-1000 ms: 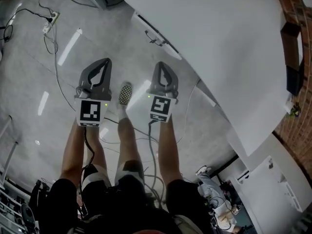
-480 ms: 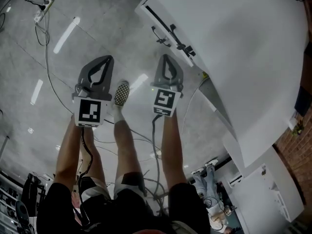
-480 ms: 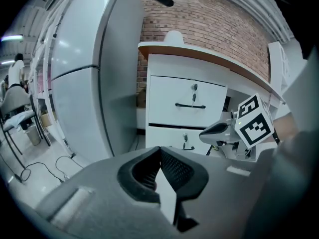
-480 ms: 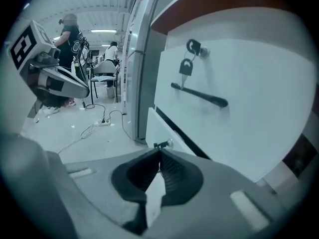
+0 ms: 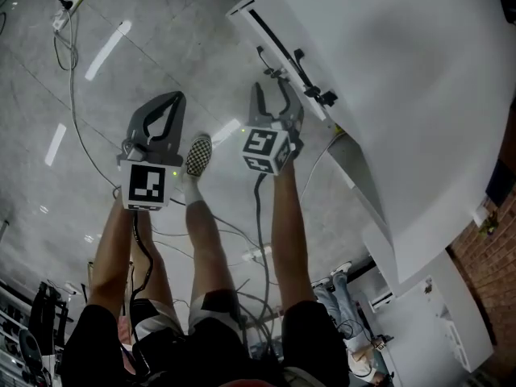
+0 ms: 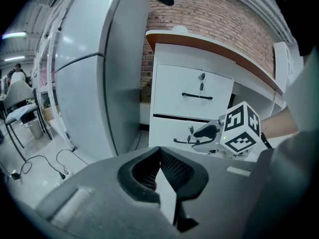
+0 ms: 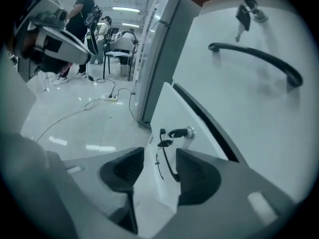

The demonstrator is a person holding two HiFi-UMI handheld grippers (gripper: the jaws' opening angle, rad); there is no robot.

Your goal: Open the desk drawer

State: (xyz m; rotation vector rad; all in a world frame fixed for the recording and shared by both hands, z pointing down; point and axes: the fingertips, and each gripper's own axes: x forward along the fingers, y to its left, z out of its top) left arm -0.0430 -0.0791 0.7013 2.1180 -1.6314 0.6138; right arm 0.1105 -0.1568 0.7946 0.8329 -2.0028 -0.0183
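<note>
My right tongs (image 7: 160, 153), matte grey plastic with ribbed black pads, stand wide apart. The thin black bar handle (image 7: 168, 164) of the lower white desk drawer (image 7: 167, 111) shows in the gap between them, and neither pad is on it. My left tongs (image 6: 160, 149), of the same build, are pinched together on nothing and hang over the glossy grey floor (image 5: 48, 95).

A second ago both pairs were closed. Since then the right jaws have just been opening, the marker cube (image 5: 264, 150) has rolled, and the right tongs have dropped toward the drawers.

The lower drawer is smooth and flat-fronted, with a small key (image 7: 178, 132) in its lock above the handle. It sits below the upper white drawer (image 7: 249, 98), under the white desk (image 5: 403, 71) top, and looks pushed in.
</note>
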